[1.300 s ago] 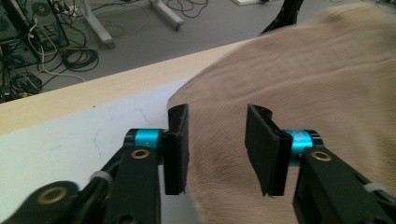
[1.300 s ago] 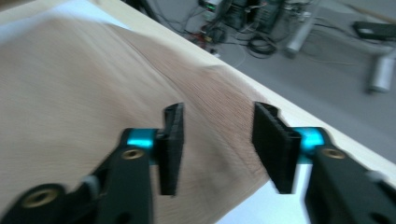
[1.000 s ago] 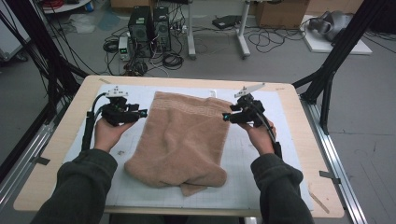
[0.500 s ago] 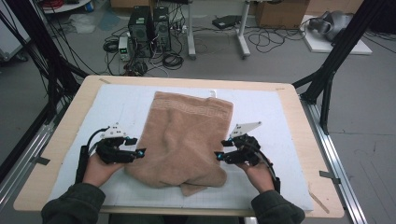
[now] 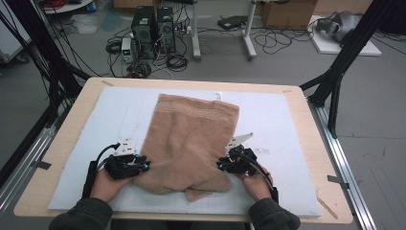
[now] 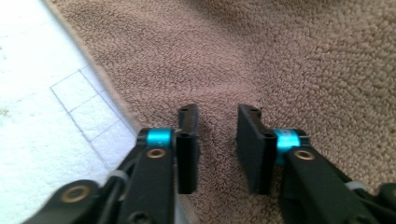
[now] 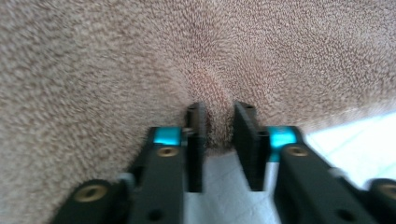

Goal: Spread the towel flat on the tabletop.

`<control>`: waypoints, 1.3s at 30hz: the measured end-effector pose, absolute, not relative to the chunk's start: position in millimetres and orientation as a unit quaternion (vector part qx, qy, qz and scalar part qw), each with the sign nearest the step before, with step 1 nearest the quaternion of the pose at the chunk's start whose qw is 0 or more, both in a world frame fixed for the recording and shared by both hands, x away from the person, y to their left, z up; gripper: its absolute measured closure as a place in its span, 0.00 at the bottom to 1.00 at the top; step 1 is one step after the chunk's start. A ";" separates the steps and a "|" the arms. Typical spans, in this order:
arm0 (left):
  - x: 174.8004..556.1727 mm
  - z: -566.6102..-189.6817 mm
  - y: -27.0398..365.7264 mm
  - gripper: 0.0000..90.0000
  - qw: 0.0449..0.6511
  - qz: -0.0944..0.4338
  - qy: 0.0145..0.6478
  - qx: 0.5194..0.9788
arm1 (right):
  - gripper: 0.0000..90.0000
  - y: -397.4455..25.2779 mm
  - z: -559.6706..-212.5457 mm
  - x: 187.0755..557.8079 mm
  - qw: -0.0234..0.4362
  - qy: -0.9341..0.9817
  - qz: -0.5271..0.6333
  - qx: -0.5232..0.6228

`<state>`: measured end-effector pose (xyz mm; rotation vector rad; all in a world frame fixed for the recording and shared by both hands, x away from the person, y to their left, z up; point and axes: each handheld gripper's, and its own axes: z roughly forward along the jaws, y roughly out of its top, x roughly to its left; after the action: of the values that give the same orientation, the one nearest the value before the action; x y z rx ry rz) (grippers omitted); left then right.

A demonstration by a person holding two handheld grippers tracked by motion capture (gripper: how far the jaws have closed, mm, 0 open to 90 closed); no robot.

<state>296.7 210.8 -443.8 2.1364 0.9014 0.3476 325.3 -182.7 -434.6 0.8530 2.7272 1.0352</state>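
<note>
Your 2 grippers, left gripper (image 5: 143, 165) and right gripper (image 5: 221, 165), stand parted around the towel (image 5: 191, 139) edges at lower frame, gripping nothing yet; close both next, I judge.

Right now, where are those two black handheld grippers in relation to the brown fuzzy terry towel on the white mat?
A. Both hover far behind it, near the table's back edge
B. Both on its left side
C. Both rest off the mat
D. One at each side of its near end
D: the left gripper meets the brown terry towel at its near left edge, the right gripper at its near right edge.
</note>
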 end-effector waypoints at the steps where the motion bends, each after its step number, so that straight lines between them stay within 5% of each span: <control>1: 297.8 -444.1 212.1 0.82 0.392 0.133 0.360 0.836 | 0.93 -182.3 -434.3 325.7 0.047 0.899 0.341 0.271; 5: 301.2 -444.0 217.3 0.95 0.396 0.124 0.372 0.830 | 0.95 -186.8 -429.6 327.0 0.069 0.900 0.337 0.268; 10: 309.0 -440.5 223.4 0.97 0.414 0.096 0.385 0.819 | 0.95 -206.9 -405.2 337.1 0.092 0.890 0.347 0.281; 20: 350.8 -411.2 215.6 0.97 0.440 0.152 0.414 0.783 | 0.95 -227.4 -387.6 377.9 0.110 0.885 0.317 0.323; 29: 338.9 -399.3 238.0 0.86 0.463 0.140 0.403 0.777 | 0.83 -235.9 -387.2 373.3 0.100 0.878 0.337 0.323; 39: 290.1 -397.9 236.4 0.63 0.472 0.108 0.349 0.802 | 0.62 -222.7 -368.3 310.9 0.100 0.877 0.392 0.259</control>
<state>290.1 236.4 -397.9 1.9638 0.8544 0.2655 310.9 -222.7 -368.3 0.7644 2.5945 1.1577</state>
